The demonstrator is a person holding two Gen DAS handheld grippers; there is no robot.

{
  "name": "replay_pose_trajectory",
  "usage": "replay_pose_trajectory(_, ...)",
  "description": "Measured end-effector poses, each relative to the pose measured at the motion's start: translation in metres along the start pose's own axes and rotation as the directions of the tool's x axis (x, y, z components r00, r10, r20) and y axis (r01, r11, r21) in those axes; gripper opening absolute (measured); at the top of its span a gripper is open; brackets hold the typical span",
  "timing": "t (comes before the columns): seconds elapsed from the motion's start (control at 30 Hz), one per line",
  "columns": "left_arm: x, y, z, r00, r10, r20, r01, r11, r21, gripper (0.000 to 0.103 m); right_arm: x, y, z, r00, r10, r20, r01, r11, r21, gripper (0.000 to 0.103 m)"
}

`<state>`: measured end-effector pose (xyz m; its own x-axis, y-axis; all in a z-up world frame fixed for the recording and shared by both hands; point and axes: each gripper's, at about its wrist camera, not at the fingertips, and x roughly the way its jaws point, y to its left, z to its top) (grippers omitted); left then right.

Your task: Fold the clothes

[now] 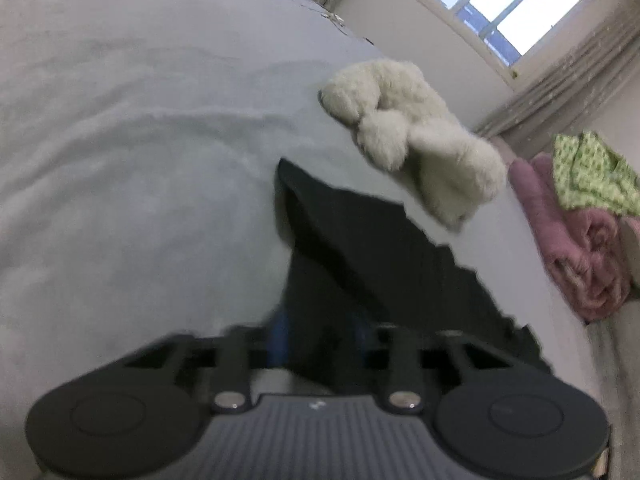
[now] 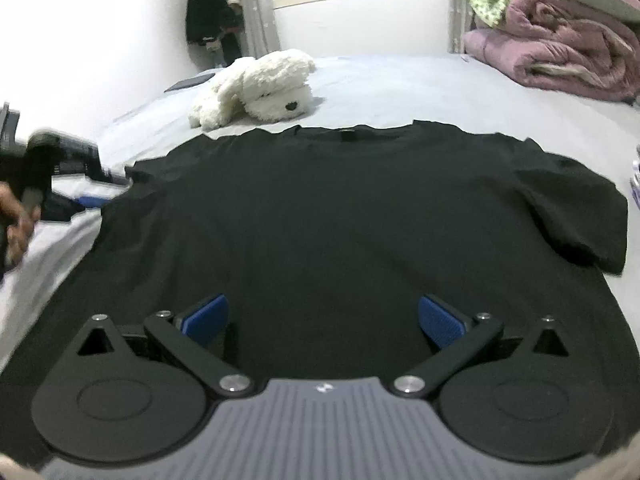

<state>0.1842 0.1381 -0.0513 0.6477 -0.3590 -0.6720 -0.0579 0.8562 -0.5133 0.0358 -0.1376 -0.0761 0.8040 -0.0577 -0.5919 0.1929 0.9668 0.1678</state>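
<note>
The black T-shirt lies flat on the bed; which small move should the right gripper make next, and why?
Probably lower the right gripper and close it on the black T-shirt near its hem. It hovers open over the flat cloth, while the left gripper already seems to pinch the sleeve edge, so both sides could then lift for a fold.

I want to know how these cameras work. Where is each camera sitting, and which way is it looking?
Left wrist view: sits on the left gripper, low at the black T-shirt's sleeve, looking across the grey bed toward the window; its fingers seem shut on the sleeve.
Right wrist view: sits on the right gripper, above the shirt's hem, looking up the shirt toward the collar; blue pads stand wide apart, and a hand holds the other gripper at left.
Both views show the shirt, white plush dog, pink quilt and window.
</note>
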Motion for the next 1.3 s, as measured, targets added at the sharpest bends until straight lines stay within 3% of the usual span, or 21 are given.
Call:
replay_pose_trajectory(0.17,-0.017,0.008,-0.014,0.996,0.078,0.054,-0.076,0.997,-0.027,0.003,-0.007,-0.006,0.005,1.000,0.000,0.010,-0.001,0.999,0.040,0.103)
replay_pose_trajectory(0.33,-0.022,0.006,-0.014,0.993,0.112,0.047,-0.111,0.994,-0.020,0.007,-0.011,-0.021,0.012,1.000,-0.003,0.026,0.001,0.994,0.112,0.103)
replay_pose_trajectory(0.37,-0.027,0.002,-0.014,0.990,0.125,0.059,-0.124,0.992,-0.019,0.012,-0.012,-0.024,0.014,1.000,-0.005,0.030,0.001,0.992,0.130,0.103)
replay_pose_trajectory(0.47,-0.047,-0.012,-0.016,0.987,0.109,0.120,-0.112,0.993,0.022,0.044,-0.015,-0.036,0.019,0.999,-0.016,0.048,0.007,0.984,0.180,0.103)
replay_pose_trajectory(0.5,-0.053,-0.018,-0.019,0.985,0.095,0.146,-0.103,0.994,0.044,0.050,-0.016,-0.039,0.020,0.998,-0.020,0.053,0.009,0.981,0.196,0.103)
replay_pose_trajectory(0.63,-0.070,-0.041,-0.036,0.981,-0.002,0.196,-0.025,0.991,0.133,0.059,-0.019,-0.052,0.025,0.998,-0.039,0.059,0.024,0.971,0.238,0.103)
replay_pose_trajectory(0.7,-0.072,-0.051,-0.049,0.980,-0.052,0.190,0.018,0.984,0.175,0.070,-0.021,-0.057,0.025,0.997,-0.053,0.057,0.038,0.970,0.241,0.103)
replay_pose_trajectory(0.9,-0.062,-0.068,-0.090,0.984,-0.123,0.127,0.081,0.952,0.296,0.080,-0.025,-0.068,0.024,0.995,-0.092,0.049,0.077,0.966,0.249,0.103)
replay_pose_trajectory(1.1,-0.049,-0.077,-0.124,0.981,-0.152,0.117,0.079,0.876,0.476,0.086,-0.028,-0.079,0.023,0.991,-0.129,0.040,0.115,0.959,0.258,0.103)
replay_pose_trajectory(1.3,-0.036,-0.079,-0.136,0.985,-0.155,0.081,0.088,0.839,0.536,0.100,-0.026,-0.090,0.019,0.983,-0.180,0.025,0.168,0.953,0.250,0.103)
